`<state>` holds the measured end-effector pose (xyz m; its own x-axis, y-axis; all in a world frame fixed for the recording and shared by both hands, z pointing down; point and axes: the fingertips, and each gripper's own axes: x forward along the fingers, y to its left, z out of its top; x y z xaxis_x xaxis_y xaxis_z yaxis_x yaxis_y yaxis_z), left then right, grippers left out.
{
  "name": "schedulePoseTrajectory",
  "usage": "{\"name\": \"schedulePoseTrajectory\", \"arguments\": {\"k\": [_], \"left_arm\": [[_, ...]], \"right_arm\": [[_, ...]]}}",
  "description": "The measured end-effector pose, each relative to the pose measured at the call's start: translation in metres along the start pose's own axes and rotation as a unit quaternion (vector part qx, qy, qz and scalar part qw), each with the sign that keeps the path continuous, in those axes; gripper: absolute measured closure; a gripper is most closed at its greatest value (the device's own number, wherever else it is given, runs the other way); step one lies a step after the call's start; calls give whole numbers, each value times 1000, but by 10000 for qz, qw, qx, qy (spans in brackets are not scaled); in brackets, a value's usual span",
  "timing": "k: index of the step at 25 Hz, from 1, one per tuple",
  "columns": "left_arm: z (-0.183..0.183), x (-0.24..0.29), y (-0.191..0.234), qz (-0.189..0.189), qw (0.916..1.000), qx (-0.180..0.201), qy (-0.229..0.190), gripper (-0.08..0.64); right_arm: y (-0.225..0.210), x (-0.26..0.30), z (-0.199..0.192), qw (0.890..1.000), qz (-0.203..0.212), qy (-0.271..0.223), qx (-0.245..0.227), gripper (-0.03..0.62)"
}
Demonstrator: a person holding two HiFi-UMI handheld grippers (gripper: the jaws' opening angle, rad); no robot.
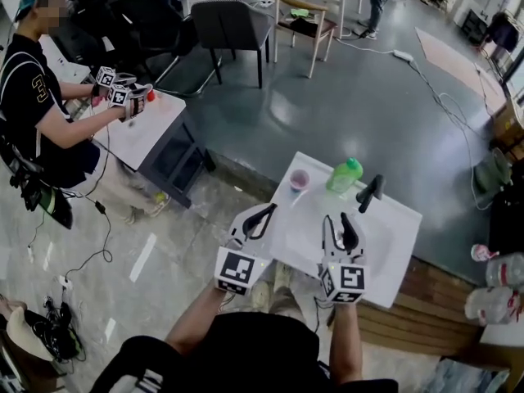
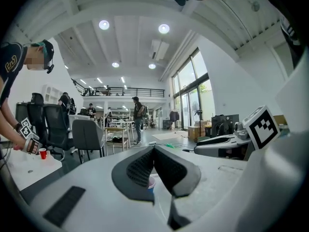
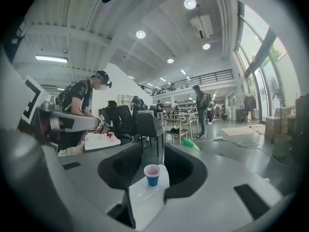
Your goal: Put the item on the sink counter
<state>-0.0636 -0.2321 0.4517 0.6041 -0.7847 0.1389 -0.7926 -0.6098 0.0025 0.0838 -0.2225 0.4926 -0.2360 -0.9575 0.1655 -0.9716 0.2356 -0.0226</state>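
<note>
A small blue cup (image 1: 300,179) with a pink rim stands at the far left of the white sink counter (image 1: 385,244). A green bottle (image 1: 345,175) and a black faucet (image 1: 370,192) are to its right. My left gripper (image 1: 268,211) hovers over the counter's left edge, short of the cup; its jaws meet at the tips (image 2: 154,150), shut and empty, and the cup (image 2: 151,182) peeks out behind them. My right gripper (image 1: 345,221) is over the basin, jaws apart (image 3: 153,149). The cup (image 3: 152,174) stands well ahead of it, framed by the gap, touched by neither pad.
Another person (image 1: 33,97) sits at a white table (image 1: 143,125) at the left with their own grippers. Chairs (image 1: 233,27) stand beyond, on grey floor. Plastic bottles (image 1: 495,289) lie at the right edge, beside a wooden step (image 1: 426,301).
</note>
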Motion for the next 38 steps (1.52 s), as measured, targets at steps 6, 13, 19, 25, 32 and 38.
{"name": "schedulePoseTrajectory", "arguments": {"k": [6, 13, 19, 25, 32, 38], "left_arm": [[3, -19, -17, -217, 9997, 66, -48, 557], [5, -38, -32, -407, 9991, 75, -45, 557], [6, -52, -40, -498, 9987, 107, 10, 557], [12, -59, -41, -498, 9987, 125, -13, 557], [13, -63, -45, -507, 9985, 177, -84, 557], [10, -65, -43, -495, 9986, 180, -87, 557]], "right_arm": [[9, -37, 6, 9996, -264, -61, -123, 484], [14, -72, 12, 9985, -509, -178, -137, 531], [18, -91, 23, 9975, -639, -257, -136, 565], [23, -95, 24, 9977, -626, -228, -113, 592], [26, -99, 25, 9977, -611, -247, -130, 592], [28, -98, 19, 9980, -553, -277, -140, 594]]}}
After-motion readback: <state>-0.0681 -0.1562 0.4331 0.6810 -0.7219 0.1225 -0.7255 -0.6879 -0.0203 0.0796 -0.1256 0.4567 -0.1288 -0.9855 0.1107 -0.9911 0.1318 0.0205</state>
